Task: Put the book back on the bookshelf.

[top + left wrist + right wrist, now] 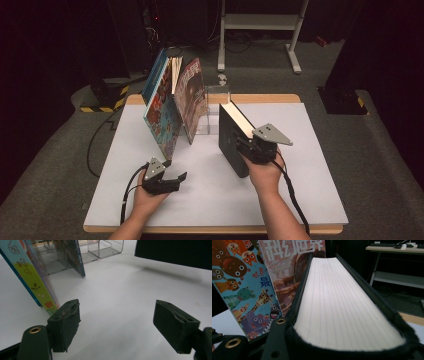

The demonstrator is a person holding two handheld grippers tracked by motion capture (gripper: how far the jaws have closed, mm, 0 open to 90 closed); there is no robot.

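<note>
My right gripper (252, 145) is clenched across the thickness of the black hardcover book (231, 135), holding it upright on the table (310, 195) with the white page block facing up; in the right gripper view the pages (342, 305) run away from my jaws, so the book's long axis points far, toward the clear acrylic book stand (214, 107). The leaning row lies to the left of the book, so the coming move likely goes left and far. My left gripper (172, 181) rests released near the row's foot, nothing between its pads (66, 322). Count: one black book in hand; at least three picture books (167, 107) leaning, inner ones hard to separate; two grippers.
</note>
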